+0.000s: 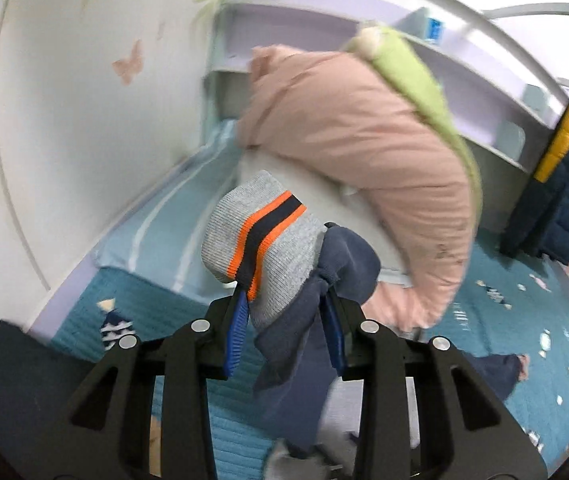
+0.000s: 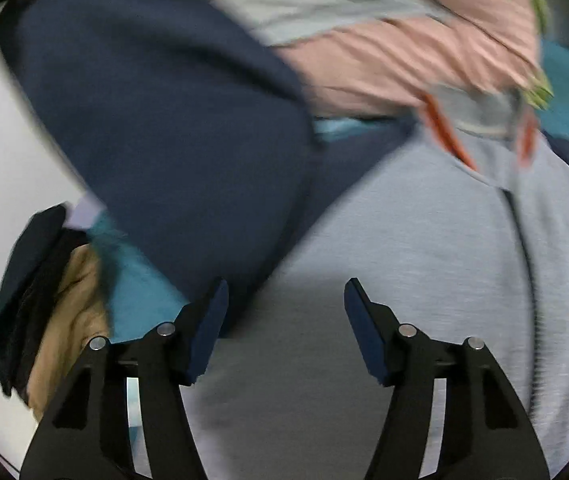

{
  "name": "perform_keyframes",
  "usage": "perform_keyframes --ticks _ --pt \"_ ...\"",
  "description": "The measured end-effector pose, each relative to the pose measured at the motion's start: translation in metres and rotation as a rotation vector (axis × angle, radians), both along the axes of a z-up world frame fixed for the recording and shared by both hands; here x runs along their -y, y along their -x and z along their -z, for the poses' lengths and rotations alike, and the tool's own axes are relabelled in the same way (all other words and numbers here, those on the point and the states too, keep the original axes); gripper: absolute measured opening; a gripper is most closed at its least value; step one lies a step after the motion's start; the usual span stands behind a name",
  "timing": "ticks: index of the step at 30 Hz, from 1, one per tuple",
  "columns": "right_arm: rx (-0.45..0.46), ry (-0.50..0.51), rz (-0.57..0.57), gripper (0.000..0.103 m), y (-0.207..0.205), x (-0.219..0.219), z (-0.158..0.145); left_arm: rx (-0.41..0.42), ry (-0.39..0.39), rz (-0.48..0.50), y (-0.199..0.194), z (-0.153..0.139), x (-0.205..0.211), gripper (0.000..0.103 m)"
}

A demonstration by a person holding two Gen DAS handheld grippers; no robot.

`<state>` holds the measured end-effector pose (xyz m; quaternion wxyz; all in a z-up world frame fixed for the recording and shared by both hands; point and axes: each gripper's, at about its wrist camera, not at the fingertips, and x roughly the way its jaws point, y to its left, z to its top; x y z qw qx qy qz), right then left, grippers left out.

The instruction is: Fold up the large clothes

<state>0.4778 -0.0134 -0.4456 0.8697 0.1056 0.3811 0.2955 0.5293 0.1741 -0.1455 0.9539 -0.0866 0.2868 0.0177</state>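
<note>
While the left gripper [image 1: 284, 320] pinches the navy sleeve [image 1: 348, 264] by its gray striped cuff [image 1: 260, 236], lifted above the blue bed [image 1: 524, 320], the right gripper [image 2: 286, 320] is open w/ nothing between its pads, just over the sweater's gray front [image 2: 424, 240]. A pink coat [image 1: 364, 132] lies behind.

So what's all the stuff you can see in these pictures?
Grey and navy knit jacket: one, grey body, navy sleeve, under the right gripper.
Ribbed grey cuff with orange and navy stripes: one, pinched in the left gripper, lifted.
Puffy pink coat with green lining: one, heaped on the bed.
Yellow and navy quilted jacket: one, hanging far right.
Teal patterned bedspread: one, covering the bed.
Pink butterfly sticker: one, on the white wall.
Left gripper: black, blue fingers clamped on the sleeve.
Right gripper: black, fingers apart above grey fabric.
</note>
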Motion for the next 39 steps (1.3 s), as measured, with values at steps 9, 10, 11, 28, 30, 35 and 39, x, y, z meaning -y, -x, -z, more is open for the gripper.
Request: perform_keyframes --ticks 9,10,11,28,30,35,39 --pt "-0.117 -0.003 0.059 0.029 -0.015 0.003 0.025 -0.058 0.043 0.268 -0.004 0.007 0.087 0.034" --pt "-0.144 -0.052 0.065 0.023 -0.018 0.012 0.029 -0.060 0.048 0.307 -0.007 0.008 0.103 0.034" --pt "-0.157 -0.073 0.073 0.021 -0.019 0.018 0.030 -0.064 0.045 0.332 -0.011 0.011 0.116 0.034" --pt "-0.146 -0.019 0.686 0.062 0.023 0.253 -0.013 -0.294 0.057 0.478 -0.086 0.144 0.298 0.035" --pt "-0.084 -0.001 0.771 0.062 0.033 0.284 -0.022 -0.331 0.026 0.495 -0.091 0.163 0.321 0.036" --pt "-0.110 -0.078 0.956 0.066 0.046 0.356 -0.012 -0.463 0.002 0.532 -0.101 0.219 0.365 0.074" --pt "-0.170 -0.212 1.061 0.066 0.050 0.420 0.010 -0.448 0.125 0.575 -0.096 0.223 0.364 0.084"
